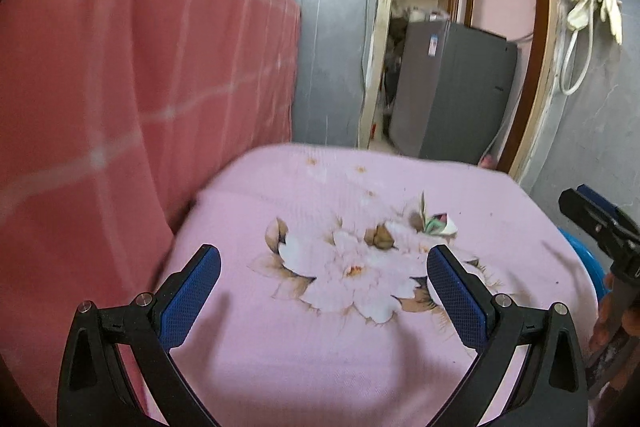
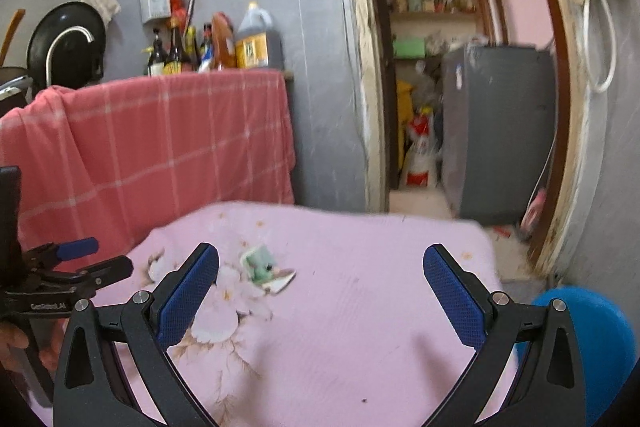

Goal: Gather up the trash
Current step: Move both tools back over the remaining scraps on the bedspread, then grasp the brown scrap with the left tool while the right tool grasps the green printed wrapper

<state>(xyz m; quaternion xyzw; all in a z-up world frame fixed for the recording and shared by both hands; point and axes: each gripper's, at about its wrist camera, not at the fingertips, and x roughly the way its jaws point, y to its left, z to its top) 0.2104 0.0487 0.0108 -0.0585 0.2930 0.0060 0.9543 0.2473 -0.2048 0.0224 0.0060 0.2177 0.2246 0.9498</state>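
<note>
A crumpled green-and-white wrapper [image 1: 438, 223] [image 2: 266, 269] lies on the pink flowered cloth [image 1: 320, 355] [image 2: 360, 327] that covers the table. My left gripper [image 1: 323, 269] hovers open over the cloth, with the wrapper beyond its right fingertip. My right gripper [image 2: 320, 267] is open too, and the wrapper sits just right of its left fingertip. Nothing is between either pair of fingers. Each gripper shows at the edge of the other's view, the right gripper [image 1: 600, 223] at the right and the left gripper [image 2: 76, 259] at the left.
A blue bin [image 2: 600, 339] [image 1: 586, 263] stands low beside the table's right edge. A red checked cloth [image 1: 120, 87] [image 2: 160, 147] hangs on the left below a shelf of bottles [image 2: 224, 43]. A doorway with a grey cabinet [image 1: 452, 91] [image 2: 496, 131] lies beyond.
</note>
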